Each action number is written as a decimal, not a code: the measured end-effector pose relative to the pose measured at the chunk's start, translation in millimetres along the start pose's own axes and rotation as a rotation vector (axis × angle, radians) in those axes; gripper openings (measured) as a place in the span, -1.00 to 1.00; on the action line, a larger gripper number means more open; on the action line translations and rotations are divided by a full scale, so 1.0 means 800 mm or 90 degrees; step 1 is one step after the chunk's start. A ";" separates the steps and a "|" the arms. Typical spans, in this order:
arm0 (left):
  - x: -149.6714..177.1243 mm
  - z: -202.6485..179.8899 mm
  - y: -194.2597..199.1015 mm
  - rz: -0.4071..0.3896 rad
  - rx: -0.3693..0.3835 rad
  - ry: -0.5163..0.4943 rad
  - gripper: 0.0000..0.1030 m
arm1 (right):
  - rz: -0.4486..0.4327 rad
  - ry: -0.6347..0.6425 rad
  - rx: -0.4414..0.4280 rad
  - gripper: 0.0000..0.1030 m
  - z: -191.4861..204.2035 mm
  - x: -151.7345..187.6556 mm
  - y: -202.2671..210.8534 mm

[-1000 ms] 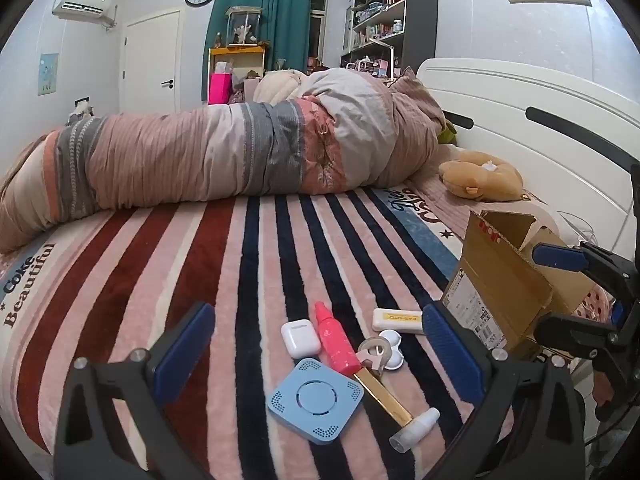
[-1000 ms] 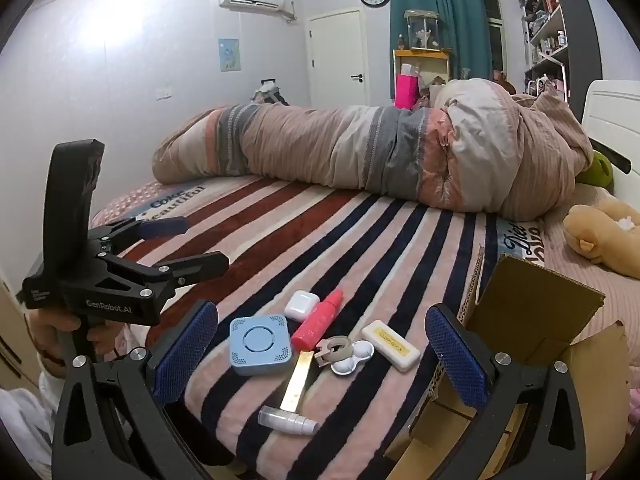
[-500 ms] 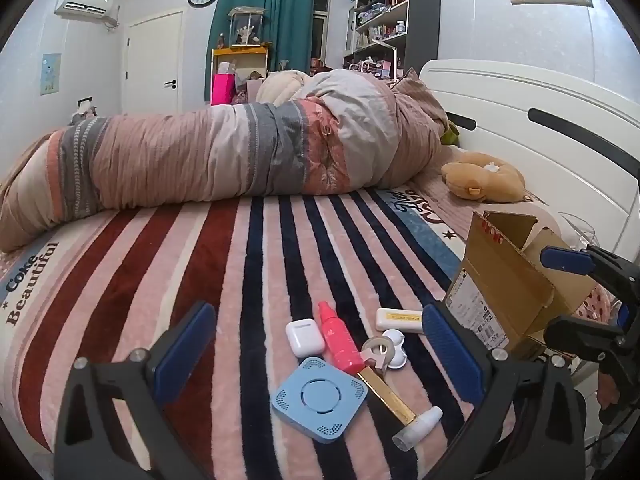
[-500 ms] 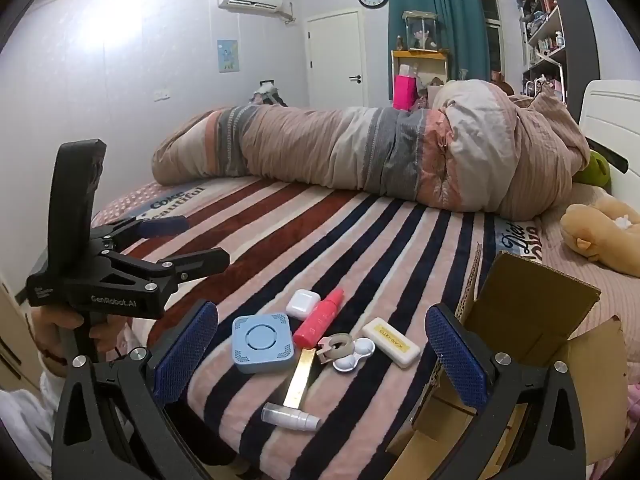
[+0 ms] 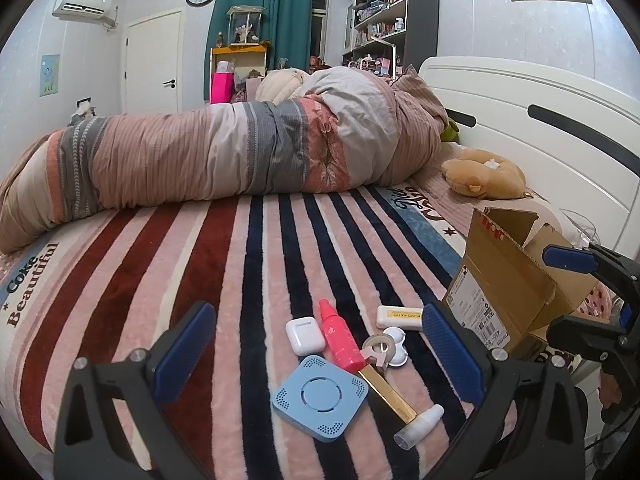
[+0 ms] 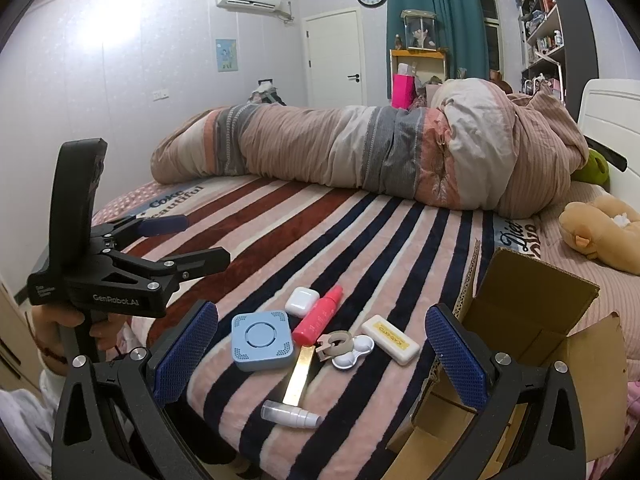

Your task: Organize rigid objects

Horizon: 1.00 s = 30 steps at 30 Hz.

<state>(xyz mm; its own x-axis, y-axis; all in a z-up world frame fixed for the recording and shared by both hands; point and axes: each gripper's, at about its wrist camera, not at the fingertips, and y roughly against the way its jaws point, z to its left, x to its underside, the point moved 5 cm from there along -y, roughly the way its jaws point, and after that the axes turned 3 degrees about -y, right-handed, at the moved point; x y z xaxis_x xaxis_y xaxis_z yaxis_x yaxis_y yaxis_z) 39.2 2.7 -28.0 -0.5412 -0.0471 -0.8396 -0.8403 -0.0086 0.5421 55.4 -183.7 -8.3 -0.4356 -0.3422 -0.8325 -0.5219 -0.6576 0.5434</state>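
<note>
Left wrist: my left gripper (image 5: 316,348) is spread wide, nothing held. The items have slid slightly nearer since a second ago; blue puck (image 5: 319,397) sits just ahead between the fingers, box (image 5: 508,292) off right.

Right wrist: right gripper (image 6: 322,344) spread, empty, crept closer; pink bottle (image 6: 318,319) dead ahead. No pick yet.

Between the spread left fingers (image 5: 182,350): square pale-blue plastic device (image 5: 319,397), flat; white earbud case (image 5: 305,335); pink bottle (image 5: 340,340), lying; gold tube with white cap (image 5: 404,408); white contact-lens case (image 5: 394,346) touching a beige tape ring (image 5: 378,346); white oblong box (image 5: 400,317). Open brown cardboard box (image 5: 508,288) beyond the right-hand finger.
</note>
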 end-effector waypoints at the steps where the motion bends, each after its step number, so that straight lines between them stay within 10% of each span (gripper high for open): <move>1: 0.000 0.000 0.000 0.000 0.000 0.000 0.99 | 0.000 0.000 -0.001 1.00 0.000 0.001 0.002; 30: 0.001 -0.003 -0.001 0.000 -0.002 -0.006 0.99 | 0.001 -0.004 -0.001 1.00 -0.002 0.001 0.002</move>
<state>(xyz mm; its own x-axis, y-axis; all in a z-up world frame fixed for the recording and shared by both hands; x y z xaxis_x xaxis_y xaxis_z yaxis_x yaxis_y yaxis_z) 39.4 0.3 -28.5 -0.5412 -0.0370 -0.8401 -0.8404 -0.0117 0.5419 55.7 -185.9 -8.1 -0.4410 -0.3392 -0.8309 -0.5204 -0.6577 0.5446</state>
